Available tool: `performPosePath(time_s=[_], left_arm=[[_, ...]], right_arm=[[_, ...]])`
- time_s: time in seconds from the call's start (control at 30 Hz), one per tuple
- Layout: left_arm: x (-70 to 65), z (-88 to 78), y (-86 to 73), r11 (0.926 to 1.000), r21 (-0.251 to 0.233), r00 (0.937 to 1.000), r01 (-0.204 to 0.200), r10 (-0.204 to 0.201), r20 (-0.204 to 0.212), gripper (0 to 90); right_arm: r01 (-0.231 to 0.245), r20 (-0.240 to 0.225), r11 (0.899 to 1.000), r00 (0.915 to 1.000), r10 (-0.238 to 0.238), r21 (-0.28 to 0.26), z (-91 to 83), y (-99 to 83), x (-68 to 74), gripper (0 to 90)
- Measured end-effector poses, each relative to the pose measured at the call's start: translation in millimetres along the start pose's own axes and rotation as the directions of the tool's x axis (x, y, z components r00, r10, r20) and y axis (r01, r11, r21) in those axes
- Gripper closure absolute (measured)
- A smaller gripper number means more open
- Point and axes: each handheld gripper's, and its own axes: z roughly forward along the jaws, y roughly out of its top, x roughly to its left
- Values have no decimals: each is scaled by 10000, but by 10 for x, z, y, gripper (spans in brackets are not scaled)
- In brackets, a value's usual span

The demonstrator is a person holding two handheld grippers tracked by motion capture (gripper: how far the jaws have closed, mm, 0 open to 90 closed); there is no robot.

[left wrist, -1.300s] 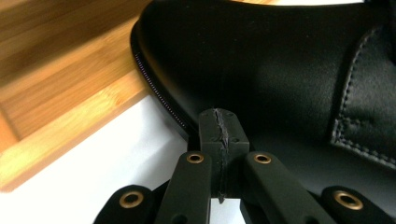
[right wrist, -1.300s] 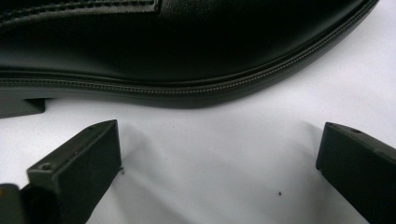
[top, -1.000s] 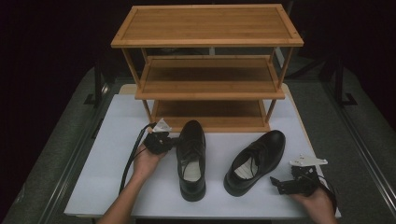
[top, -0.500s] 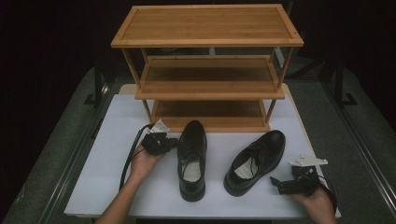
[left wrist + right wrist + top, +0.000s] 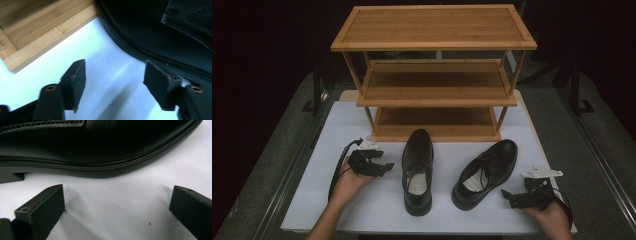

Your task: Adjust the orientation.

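Note:
Two black leather shoes lie on the white table [image 5: 377, 205]. The left shoe [image 5: 417, 167] points its toe at the rack; the right shoe [image 5: 486, 170] lies angled, toe to the upper right. My left gripper [image 5: 384, 167] rests just left of the left shoe, open, with nothing between its jaws. In the left gripper view the left gripper [image 5: 113, 86] faces the shoe's side [image 5: 160, 32]. My right gripper [image 5: 507, 196] sits open to the right of the right shoe's heel. In the right gripper view the right gripper [image 5: 117, 206] faces that shoe's sole edge [image 5: 100, 157].
A three-tier bamboo shoe rack [image 5: 434, 75] stands at the back of the table, its shelves bare; its bottom board [image 5: 37, 30] lies close to my left gripper. Dark floor and metal frames flank the table.
My left gripper has edged slightly toward the left shoe. The right gripper and both shoes have stayed put.

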Motion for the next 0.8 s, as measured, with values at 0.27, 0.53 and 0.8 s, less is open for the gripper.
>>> performPosePath(time_s=[0.27, 0.53, 0.8], left_arm=[[-23, -187, -182, 9998, 193, 9998, -38, 42, -187, 141], [-35, -389, -398, 9997, 247, 9989, 80, -68, -469, 4], [-30, -529, -649, 9993, 361, 9962, 132, -100, -862, 0]], right_arm=[[20, -2, 10000, 10000, -20, -6, 0, -1, -2, 0], [23, -1, 10000, 10000, -23, -6, 0, -1, -2, 0], [-1, 5, 10000, 10000, 1, 6, -1, -1, 0, 0]])
